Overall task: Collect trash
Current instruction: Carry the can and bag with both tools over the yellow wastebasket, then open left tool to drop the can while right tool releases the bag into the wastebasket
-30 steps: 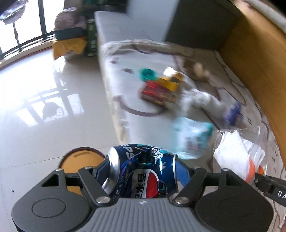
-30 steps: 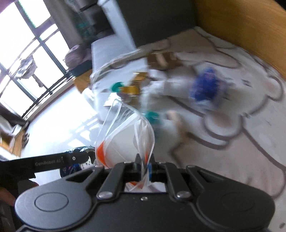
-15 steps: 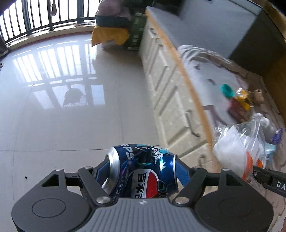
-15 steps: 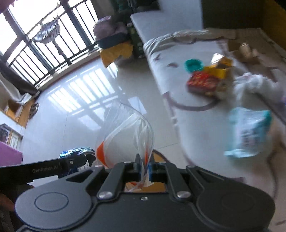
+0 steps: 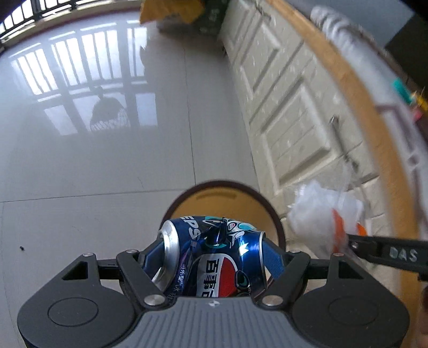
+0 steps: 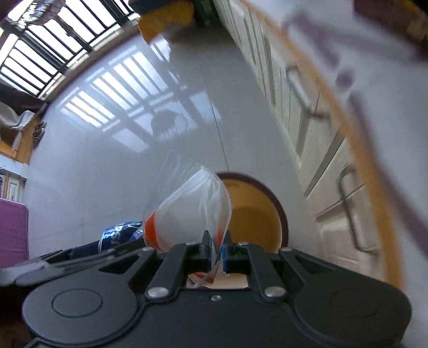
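Note:
My left gripper (image 5: pixel 214 257) is shut on a crushed blue Pepsi can (image 5: pixel 211 257) and holds it above a round bin (image 5: pixel 230 198) with a dark rim and yellow inside, standing on the floor. My right gripper (image 6: pixel 216 251) is shut on a clear plastic bag (image 6: pixel 187 208) with white and orange contents, also held over the bin (image 6: pixel 254 216). The bag (image 5: pixel 323 216) and the right gripper's finger show at the right of the left wrist view. The can (image 6: pixel 120 233) shows at the lower left of the right wrist view.
A glossy white tiled floor (image 5: pixel 107 160) spreads to the left. White cabinet doors (image 5: pixel 294 120) with metal handles under a wood-edged bench top (image 5: pixel 355 88) run along the right. A yellow bundle (image 5: pixel 171 10) lies on the floor far ahead. A purple cushion (image 6: pixel 12 230) is at the left.
Both grippers have swung away from the bench top and tilted down toward the floor. The bin is now directly under the can and the bag. Both holds are unchanged.

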The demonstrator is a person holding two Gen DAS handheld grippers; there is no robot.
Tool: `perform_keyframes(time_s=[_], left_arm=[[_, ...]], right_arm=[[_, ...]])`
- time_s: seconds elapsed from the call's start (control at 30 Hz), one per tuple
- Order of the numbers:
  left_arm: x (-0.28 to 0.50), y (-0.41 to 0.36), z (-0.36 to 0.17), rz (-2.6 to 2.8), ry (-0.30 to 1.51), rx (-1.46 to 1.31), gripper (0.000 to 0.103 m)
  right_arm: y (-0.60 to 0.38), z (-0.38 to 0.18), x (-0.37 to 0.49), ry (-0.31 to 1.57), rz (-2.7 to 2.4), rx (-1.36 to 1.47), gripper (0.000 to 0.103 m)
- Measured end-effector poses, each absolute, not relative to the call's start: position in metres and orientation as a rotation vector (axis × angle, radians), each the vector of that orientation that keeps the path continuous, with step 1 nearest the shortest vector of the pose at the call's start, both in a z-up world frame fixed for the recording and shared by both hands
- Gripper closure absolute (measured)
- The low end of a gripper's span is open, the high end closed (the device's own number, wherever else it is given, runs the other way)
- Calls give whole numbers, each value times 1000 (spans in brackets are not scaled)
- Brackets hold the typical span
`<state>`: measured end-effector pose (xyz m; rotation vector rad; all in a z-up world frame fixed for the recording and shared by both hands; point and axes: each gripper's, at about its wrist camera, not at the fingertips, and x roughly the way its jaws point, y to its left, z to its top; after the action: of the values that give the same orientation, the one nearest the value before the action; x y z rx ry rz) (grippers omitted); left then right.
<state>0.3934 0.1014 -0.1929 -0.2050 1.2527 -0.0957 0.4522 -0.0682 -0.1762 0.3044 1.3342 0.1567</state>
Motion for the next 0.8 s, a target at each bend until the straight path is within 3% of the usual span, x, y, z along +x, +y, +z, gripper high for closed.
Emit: perform_keyframes(time_s=[0.37,0.8], left_arm=[[411,82,-316,-180,1393,-98,27],[416,59,-385,-299,1440,6,26]], right_arm=[[-54,-305,480,1469,159,233,95],[-57,-360,491,1488,132,235,93]])
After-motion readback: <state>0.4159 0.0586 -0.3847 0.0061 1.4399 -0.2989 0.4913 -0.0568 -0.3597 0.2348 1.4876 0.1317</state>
